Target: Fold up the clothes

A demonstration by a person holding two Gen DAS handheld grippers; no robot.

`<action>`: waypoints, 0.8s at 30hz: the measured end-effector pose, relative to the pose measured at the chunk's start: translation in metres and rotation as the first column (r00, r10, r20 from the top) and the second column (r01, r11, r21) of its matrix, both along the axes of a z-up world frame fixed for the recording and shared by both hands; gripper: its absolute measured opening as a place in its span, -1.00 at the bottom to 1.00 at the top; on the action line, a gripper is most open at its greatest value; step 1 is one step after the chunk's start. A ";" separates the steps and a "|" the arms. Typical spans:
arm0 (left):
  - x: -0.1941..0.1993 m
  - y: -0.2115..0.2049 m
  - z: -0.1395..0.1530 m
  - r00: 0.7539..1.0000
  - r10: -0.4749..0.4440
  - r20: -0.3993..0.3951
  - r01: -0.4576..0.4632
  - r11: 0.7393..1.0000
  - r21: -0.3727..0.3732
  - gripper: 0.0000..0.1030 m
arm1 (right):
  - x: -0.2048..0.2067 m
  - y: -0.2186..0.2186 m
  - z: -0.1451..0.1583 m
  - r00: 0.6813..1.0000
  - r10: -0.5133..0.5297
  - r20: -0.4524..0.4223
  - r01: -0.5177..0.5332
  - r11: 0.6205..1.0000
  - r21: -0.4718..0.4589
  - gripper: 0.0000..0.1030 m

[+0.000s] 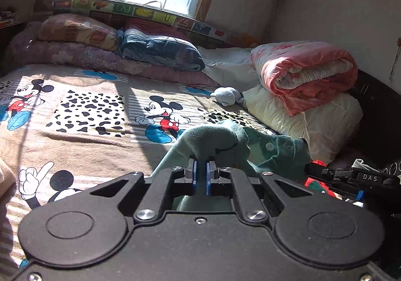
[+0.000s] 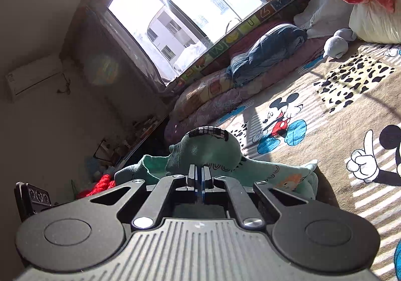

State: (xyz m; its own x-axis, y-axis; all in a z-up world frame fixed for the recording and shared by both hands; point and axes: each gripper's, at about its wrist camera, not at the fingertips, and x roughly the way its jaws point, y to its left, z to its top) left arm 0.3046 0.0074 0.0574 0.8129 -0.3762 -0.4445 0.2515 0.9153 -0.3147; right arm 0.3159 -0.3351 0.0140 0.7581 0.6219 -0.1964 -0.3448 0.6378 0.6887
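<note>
In the left wrist view, the left gripper (image 1: 201, 163) has its jaws pinched tight on a bunched fold of one green shirt (image 1: 225, 140), which hangs lifted just in front of the claw at about 12 o'clock from it, above the cartoon-print bedspread (image 1: 82, 135). A collar with one white button (image 1: 269, 146) shows at 3 o'clock of the pinch. The shirt is crumpled, not laid flat, so the folding looks barely begun: spreading and every fold appear to be left. Toward 1 o'clock lie one pink rolled quilt (image 1: 308, 72) on one cream quilt (image 1: 313, 120), and one small grey soft toy (image 1: 226, 95). In the right wrist view, the right gripper (image 2: 199, 174) is likewise clamped fast on a wad of the same green shirt (image 2: 213, 153), whose printed front trails off toward 3 o'clock onto the bedspread (image 2: 325, 150). One red garment (image 2: 101, 184) sits at 9 o'clock, apparently waiting, and no folded clothes are seen anywhere.
</note>
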 end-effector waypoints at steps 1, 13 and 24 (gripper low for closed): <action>-0.012 0.000 -0.008 1.000 0.000 -0.008 0.000 1.000 -0.001 -0.91 | -0.011 0.002 -0.008 1.000 0.003 -0.013 -0.003 1.000 0.003 -0.90; -0.120 -0.011 -0.097 0.988 0.007 -0.156 0.000 0.999 0.048 -0.91 | -0.127 0.026 -0.089 0.988 -0.007 -0.151 -0.003 0.998 -0.066 -0.90; -0.176 -0.019 -0.145 0.957 0.041 -0.288 -0.035 0.999 0.024 -0.89 | -0.186 0.030 -0.122 0.958 -0.027 -0.285 -0.008 0.992 -0.123 -0.83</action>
State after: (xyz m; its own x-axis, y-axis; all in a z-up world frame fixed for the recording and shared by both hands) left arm 0.1288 -0.0116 -0.0874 0.6627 -0.3373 -0.6686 0.1173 0.9286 -0.3521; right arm 0.1294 -0.3051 -0.1078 0.6650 0.5727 -0.4794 -0.1385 0.7253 0.6744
